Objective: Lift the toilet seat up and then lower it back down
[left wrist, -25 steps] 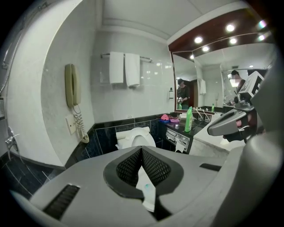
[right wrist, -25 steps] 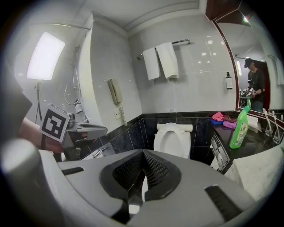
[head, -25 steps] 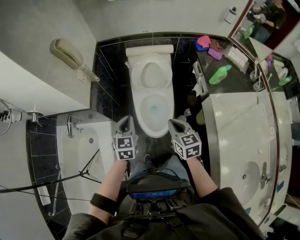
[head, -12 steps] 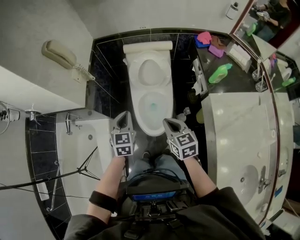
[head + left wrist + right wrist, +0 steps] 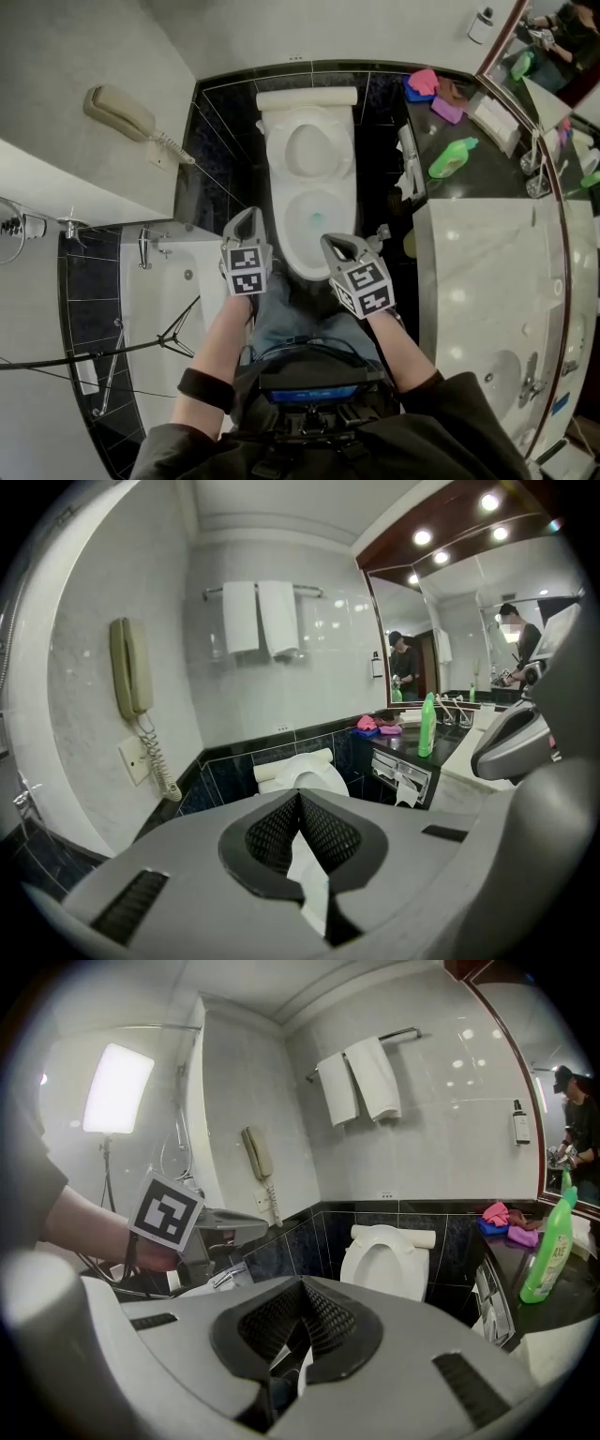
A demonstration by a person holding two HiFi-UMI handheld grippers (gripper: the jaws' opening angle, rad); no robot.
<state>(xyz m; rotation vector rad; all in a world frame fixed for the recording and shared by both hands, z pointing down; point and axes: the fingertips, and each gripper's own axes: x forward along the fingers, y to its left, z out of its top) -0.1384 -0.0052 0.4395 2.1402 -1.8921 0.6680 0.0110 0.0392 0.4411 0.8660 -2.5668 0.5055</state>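
The white toilet (image 5: 314,220) stands against the black-tiled wall. Its seat (image 5: 307,148) is upright and leans back on the tank, so the bowl lies uncovered. In the right gripper view the raised seat (image 5: 389,1260) faces me. My left gripper (image 5: 247,219) hovers shut at the bowl's front left and touches nothing. At the bowl's front right my right gripper (image 5: 335,246) hangs shut and empty. The left gripper view shows the pads (image 5: 298,803) pressed together with the toilet (image 5: 300,775) beyond them. The right gripper's jaws (image 5: 300,1286) also meet at the tip.
A wall phone (image 5: 122,114) hangs at the left above the bathtub (image 5: 159,300). A light stand (image 5: 173,342) straddles the tub. The marble counter (image 5: 487,281) with a sink is at the right. A green bottle (image 5: 452,157) stands on the dark shelf. Towels (image 5: 262,616) hang above the toilet.
Both grippers have drifted slightly forward toward the bowl's front rim and stayed shut. The seat has stayed upright.
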